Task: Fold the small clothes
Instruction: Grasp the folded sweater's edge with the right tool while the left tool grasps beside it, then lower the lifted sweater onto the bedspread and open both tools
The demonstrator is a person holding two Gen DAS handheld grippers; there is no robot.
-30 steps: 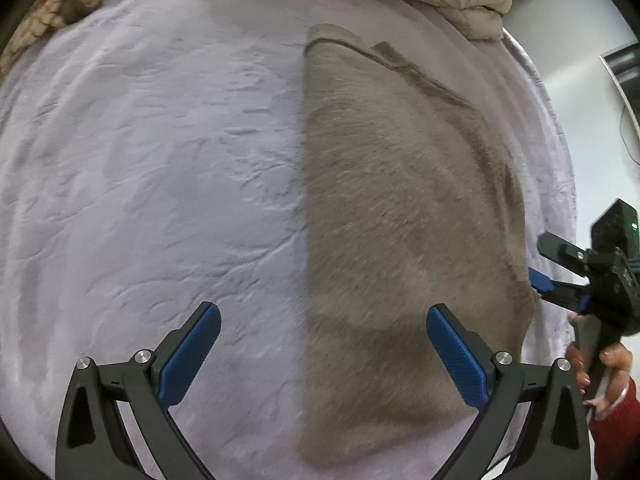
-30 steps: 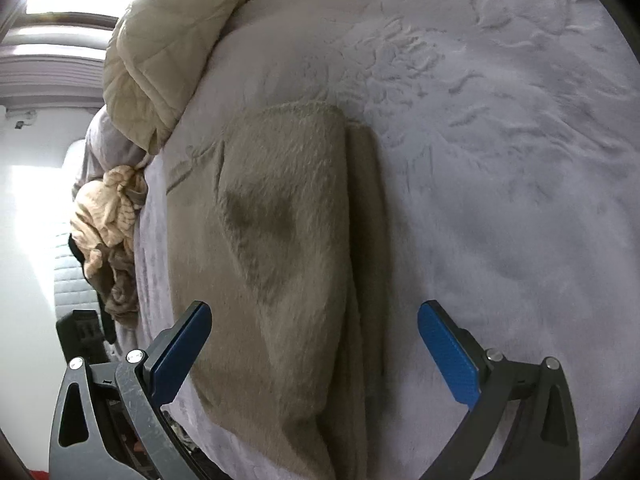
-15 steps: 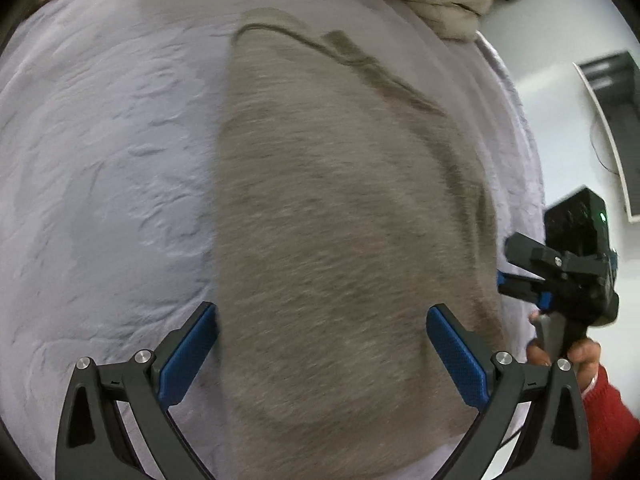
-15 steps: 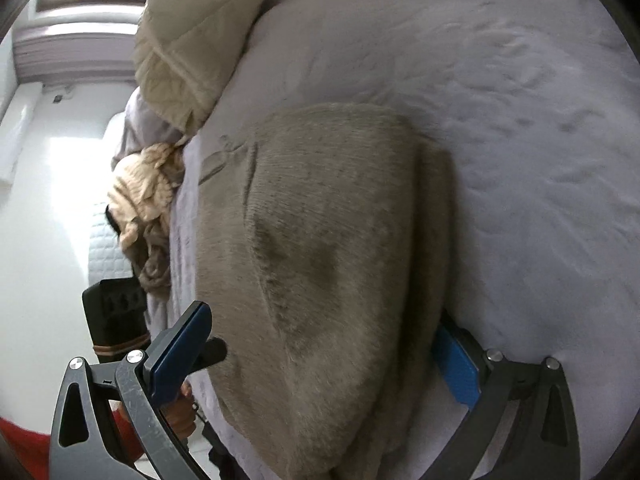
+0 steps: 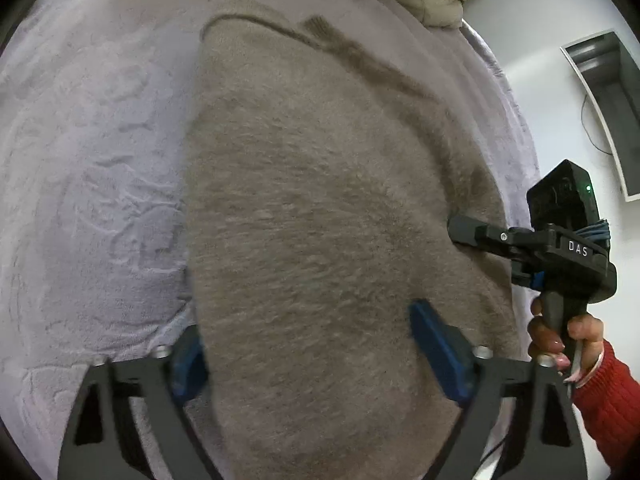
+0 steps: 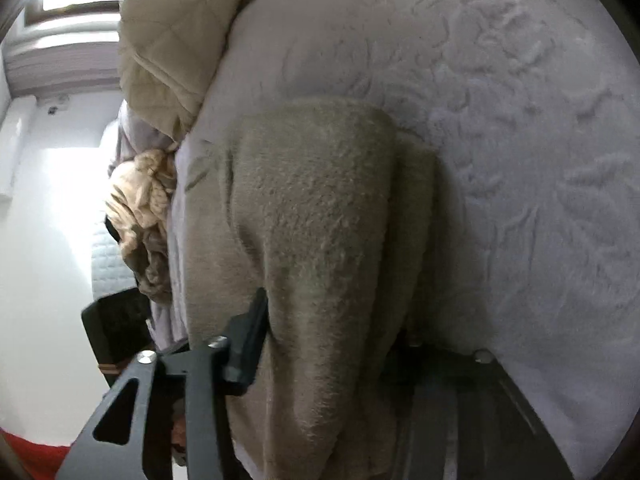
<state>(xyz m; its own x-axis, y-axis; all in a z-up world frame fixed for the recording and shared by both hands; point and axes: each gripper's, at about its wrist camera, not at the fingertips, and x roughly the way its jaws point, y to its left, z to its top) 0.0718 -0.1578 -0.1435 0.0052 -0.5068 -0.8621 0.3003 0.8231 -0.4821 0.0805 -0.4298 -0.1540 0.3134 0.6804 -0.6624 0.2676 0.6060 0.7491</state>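
My left gripper [image 5: 308, 350] sits at the near end of the folded taupe fleece garment [image 5: 320, 240], its two blue pads [image 5: 436, 352] set on either side of the cloth with the thick fold filling the gap between them. The left pad is half buried under the garment's edge, and the right pad presses into the fuzzy top surface. I read it as closed on the fabric.

My right gripper [image 6: 332, 344] comes in from the garment's right edge. In its own view a raised ridge of fleece [image 6: 320, 240] runs straight into its jaws; the left finger [image 6: 248, 340] bears against the side of that ridge, and the other finger is hidden beneath the cloth. It looks clamped on the garment. From the left wrist I see this gripper [image 5: 492, 240] side-on, its tip [image 5: 460, 228] touching the fleece edge, and the person's hand [image 5: 560, 336] wrapped round the handle, with a red knitted sleeve [image 5: 604, 400] at the wrist.

The garment lies lengthwise on a pale lavender plush bedcover [image 5: 92, 168] with an embossed pattern. At the far end of the bed is a beige quilted blanket [image 6: 168, 40], and beside it a bundle of cream and brown clothes [image 6: 144, 216] at the bed's edge.
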